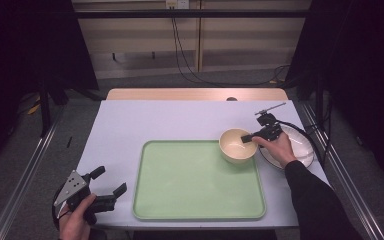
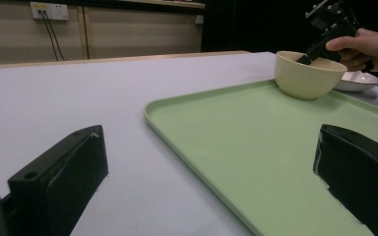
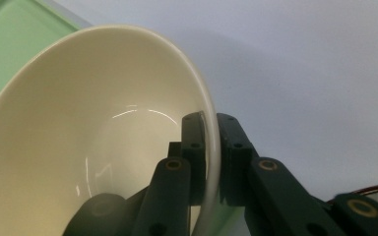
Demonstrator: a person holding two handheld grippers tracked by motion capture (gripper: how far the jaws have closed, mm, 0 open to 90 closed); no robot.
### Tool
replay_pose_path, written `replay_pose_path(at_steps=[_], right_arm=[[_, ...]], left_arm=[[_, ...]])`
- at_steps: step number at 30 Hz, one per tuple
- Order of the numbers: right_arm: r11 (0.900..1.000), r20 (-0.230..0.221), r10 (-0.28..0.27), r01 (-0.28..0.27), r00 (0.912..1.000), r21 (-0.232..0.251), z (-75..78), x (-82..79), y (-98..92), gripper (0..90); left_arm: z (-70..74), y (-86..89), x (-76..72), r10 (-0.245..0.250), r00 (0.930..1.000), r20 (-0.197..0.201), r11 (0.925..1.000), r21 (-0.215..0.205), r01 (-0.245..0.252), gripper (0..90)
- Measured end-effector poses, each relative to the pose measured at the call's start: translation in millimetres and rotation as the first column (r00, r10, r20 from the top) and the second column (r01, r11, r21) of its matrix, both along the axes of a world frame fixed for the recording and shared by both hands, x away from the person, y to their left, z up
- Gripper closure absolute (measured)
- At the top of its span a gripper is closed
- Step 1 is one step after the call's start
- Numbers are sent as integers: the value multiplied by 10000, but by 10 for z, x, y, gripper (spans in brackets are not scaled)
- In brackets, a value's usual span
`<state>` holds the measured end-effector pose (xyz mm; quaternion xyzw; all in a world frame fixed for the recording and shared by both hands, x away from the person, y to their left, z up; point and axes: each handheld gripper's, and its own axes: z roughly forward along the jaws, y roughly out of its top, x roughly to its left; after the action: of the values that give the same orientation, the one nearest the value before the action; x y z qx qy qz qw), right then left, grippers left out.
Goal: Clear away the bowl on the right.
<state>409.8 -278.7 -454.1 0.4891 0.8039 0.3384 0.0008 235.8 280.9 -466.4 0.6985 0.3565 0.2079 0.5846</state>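
A cream bowl (image 1: pixel 236 146) sits at the far right corner of the green tray (image 1: pixel 190 185); it also appears as the bowl (image 2: pixel 307 74) and the bowl (image 3: pixel 93 137). My right gripper (image 1: pixel 249 137) is shut on the bowl's right rim, one jaw inside the wall and one outside, plainly so in the right gripper view (image 3: pixel 211 123). My left gripper (image 1: pixel 111 181) rests on the table at the near left, beside the tray's left edge, jaws wide open with nothing between them (image 2: pixel 206 152).
A white plate (image 1: pixel 300 147) lies on the table right of the tray, under my right hand. The tray (image 2: pixel 256 147) is bare apart from the bowl. The pale blue table (image 1: pixel 145 120) stretches behind it. Metal rails run along both sides.
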Motion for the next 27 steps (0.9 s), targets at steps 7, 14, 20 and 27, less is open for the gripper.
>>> replay_pose_path(at_steps=[7,14,20,27], right_arm=[[10000,107,-68,68,9999,-57,-1,-23,14,841],[9998,610,157,-148,9980,-149,-20,-39,22,838],[9994,913,288,-272,9954,-197,-33,-47,22,829],[9997,977,112,-91,9952,-217,-54,-57,7,698]], left_arm=[[0,0,-1,28,10000,4,10000,-25,-28,0],[0,-1,0,36,10000,3,10000,-25,-36,0],[0,2,-2,45,10000,27,10000,3,-45,0],[3,-2,-2,10,10000,19,10000,8,-10,0]])
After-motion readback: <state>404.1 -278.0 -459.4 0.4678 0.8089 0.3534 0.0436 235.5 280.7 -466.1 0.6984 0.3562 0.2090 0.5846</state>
